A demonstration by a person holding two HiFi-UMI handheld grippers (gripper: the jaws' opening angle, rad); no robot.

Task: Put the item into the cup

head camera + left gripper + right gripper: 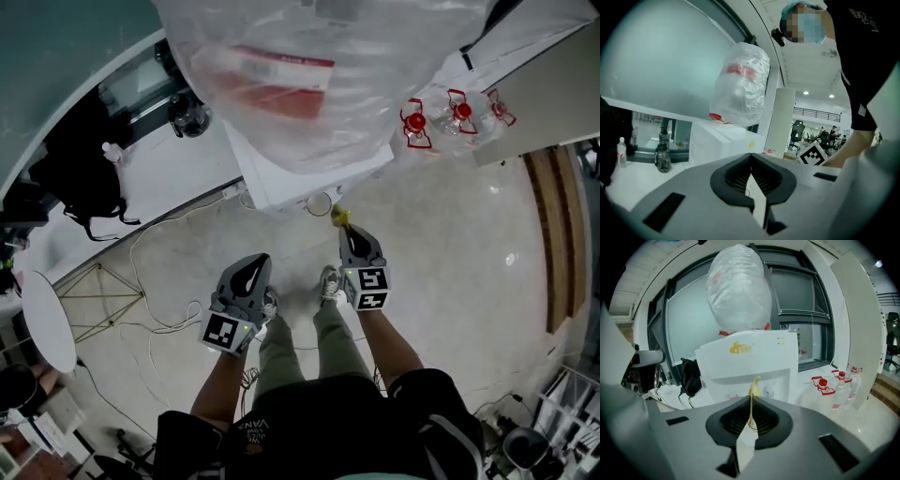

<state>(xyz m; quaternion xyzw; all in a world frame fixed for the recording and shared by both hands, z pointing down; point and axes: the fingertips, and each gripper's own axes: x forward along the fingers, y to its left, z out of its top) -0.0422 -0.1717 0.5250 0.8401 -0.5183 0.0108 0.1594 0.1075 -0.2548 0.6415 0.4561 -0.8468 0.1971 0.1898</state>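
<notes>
**Grip.** A thin yellow item [753, 392] is seen pinched edge-on between the jaws of the right gripper [750, 414]. Its long axis runs out past the jaw tips.

**Target.** In the head view the cup [320, 203] is found mouth up at the foot of the water dispenser [281, 183].

**Relation.** The item's free end lies just right of the cup and slightly nearer the person, not yet over the mouth.

**Other tool.** The left gripper [751, 161] is pressed together on nothing, well back and left of the cup.

**Judgement.** A short shift forward and left by the right gripper is judged necessary.
</notes>
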